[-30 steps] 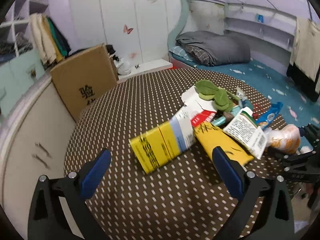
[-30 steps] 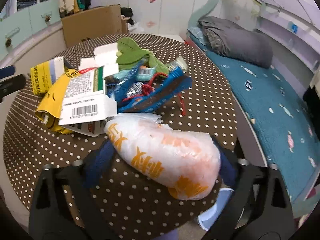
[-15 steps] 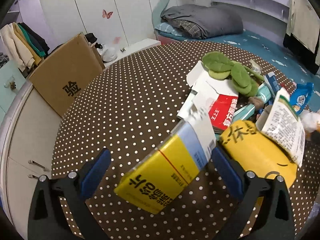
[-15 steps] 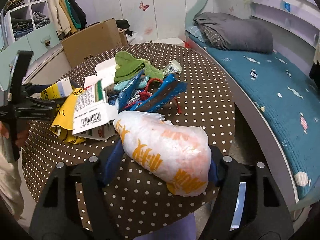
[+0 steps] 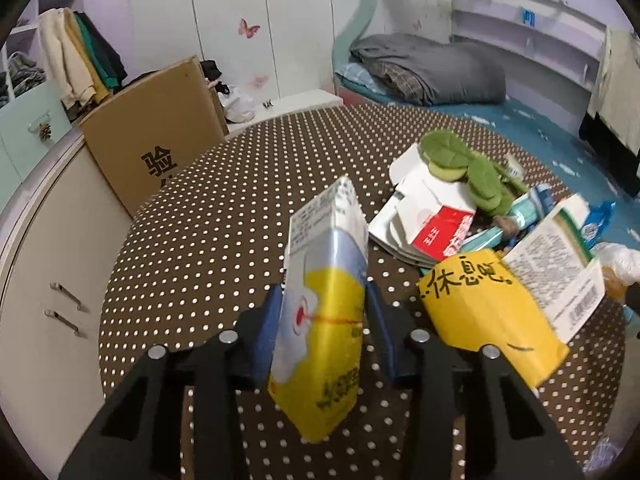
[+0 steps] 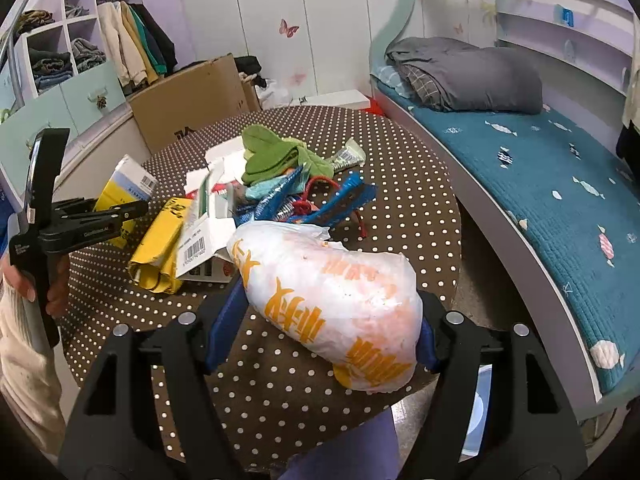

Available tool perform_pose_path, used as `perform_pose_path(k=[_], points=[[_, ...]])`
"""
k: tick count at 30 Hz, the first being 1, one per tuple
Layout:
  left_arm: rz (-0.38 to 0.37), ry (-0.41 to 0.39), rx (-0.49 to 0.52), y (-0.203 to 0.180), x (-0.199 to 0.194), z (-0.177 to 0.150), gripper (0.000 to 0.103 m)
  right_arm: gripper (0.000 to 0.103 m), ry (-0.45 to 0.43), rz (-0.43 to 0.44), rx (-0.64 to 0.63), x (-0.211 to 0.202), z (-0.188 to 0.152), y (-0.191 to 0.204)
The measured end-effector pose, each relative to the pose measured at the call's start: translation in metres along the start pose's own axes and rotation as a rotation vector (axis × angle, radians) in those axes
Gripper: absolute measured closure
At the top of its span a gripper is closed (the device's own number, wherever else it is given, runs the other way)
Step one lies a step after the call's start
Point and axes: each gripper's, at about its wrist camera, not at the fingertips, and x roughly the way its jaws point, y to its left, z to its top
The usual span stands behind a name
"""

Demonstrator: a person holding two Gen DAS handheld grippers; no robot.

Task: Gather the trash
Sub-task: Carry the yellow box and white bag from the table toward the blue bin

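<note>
Fingers of the left gripper (image 5: 324, 320) pinch a yellow-and-white carton (image 5: 320, 320) held upright above the polka-dot table (image 5: 200, 248). The right gripper (image 6: 320, 320) clamps a white bag with orange print (image 6: 332, 300). Nearby, a yellow packet (image 5: 484, 312) reads "休息吧".

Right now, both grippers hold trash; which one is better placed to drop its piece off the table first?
Probably the right gripper: its plastic bag hangs near the table edge, floor showing below.
</note>
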Motion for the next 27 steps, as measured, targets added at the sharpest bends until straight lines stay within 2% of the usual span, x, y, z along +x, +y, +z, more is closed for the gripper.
perform_pose_path(k=[12, 19, 27], points=[[-0.027, -0.112, -0.002, -0.028, -0.043, 0.008, 0.065, 0.034, -0.078, 0.001, 0.035, -0.029, 0.004, -0.010], [-0.080, -0.161, 0.015, -0.055, -0.058, 0.020, 0.065, 0.034, -0.125, -0.026, 0.062, -0.046, 0.007, -0.021], [-0.172, -0.187, 0.062, -0.099, -0.066, 0.029, 0.065, 0.034, -0.157, -0.102, 0.110, -0.064, 0.003, -0.048]])
